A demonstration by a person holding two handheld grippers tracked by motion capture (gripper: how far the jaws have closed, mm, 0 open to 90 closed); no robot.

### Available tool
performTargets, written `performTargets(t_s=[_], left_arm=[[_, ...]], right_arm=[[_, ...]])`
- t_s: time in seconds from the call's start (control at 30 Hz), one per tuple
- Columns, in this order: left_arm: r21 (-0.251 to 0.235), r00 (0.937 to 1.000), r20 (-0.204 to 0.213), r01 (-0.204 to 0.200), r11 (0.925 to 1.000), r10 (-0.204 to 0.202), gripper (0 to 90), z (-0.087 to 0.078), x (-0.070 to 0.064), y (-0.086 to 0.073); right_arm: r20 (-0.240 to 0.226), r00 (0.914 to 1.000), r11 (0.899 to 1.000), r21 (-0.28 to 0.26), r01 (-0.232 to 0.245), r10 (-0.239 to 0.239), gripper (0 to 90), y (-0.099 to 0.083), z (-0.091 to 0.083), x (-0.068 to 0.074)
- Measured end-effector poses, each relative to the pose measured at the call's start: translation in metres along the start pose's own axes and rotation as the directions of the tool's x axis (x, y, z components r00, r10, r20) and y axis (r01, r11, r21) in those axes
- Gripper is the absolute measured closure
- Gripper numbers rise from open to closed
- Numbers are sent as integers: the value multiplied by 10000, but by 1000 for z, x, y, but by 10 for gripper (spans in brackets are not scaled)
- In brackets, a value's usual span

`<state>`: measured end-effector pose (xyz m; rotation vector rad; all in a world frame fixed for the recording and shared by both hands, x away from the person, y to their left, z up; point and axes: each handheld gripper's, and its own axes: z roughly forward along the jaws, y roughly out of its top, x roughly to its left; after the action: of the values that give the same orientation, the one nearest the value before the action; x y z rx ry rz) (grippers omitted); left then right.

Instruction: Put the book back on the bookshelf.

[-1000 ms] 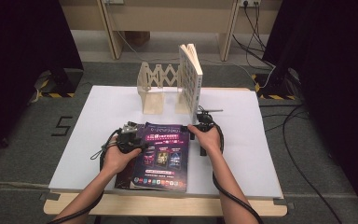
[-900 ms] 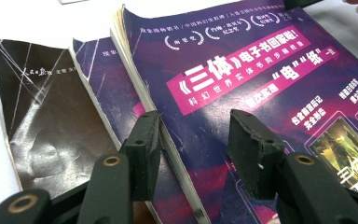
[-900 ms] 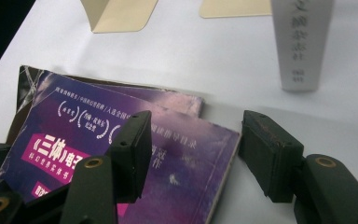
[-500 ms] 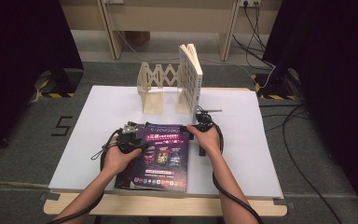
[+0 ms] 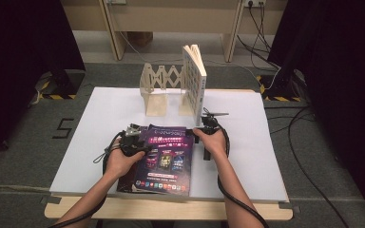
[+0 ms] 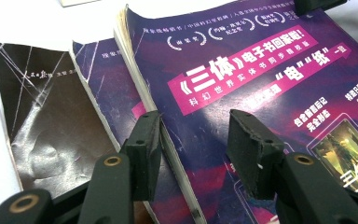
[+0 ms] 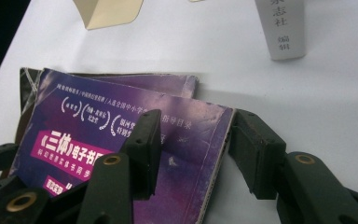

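A stack of books lies flat on the white board (image 5: 266, 156). The top one is a purple paperback (image 5: 166, 156) with white Chinese print (image 6: 242, 70) (image 7: 121, 140). Under it lie a second purple book (image 6: 107, 88) and a dark brown one (image 6: 42, 126). My left gripper (image 5: 142, 144) (image 6: 193, 140) is open, its jaws astride the top book's left edge. My right gripper (image 5: 198, 135) (image 7: 193, 140) is open too, its jaws astride the same book's far right corner. Neither pair of jaws is closed on the cover.
A wooden folding book rack (image 5: 159, 88) stands at the back of the board with one white book (image 5: 193, 80) upright at its right end. Bare board lies to the left and right of the stack. Cables trail from both grippers.
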<state>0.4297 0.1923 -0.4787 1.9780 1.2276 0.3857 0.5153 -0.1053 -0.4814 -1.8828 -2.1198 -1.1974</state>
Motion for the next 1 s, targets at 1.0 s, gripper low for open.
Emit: performTargets(t_s=[1.0], left_arm=[[-173, 10000, -39, 63, 9998, -64, 547, 0, -2, -2]], right_arm=[[-798, 9938, 9962, 459, -739, 774, 600, -9, -9, -6]])
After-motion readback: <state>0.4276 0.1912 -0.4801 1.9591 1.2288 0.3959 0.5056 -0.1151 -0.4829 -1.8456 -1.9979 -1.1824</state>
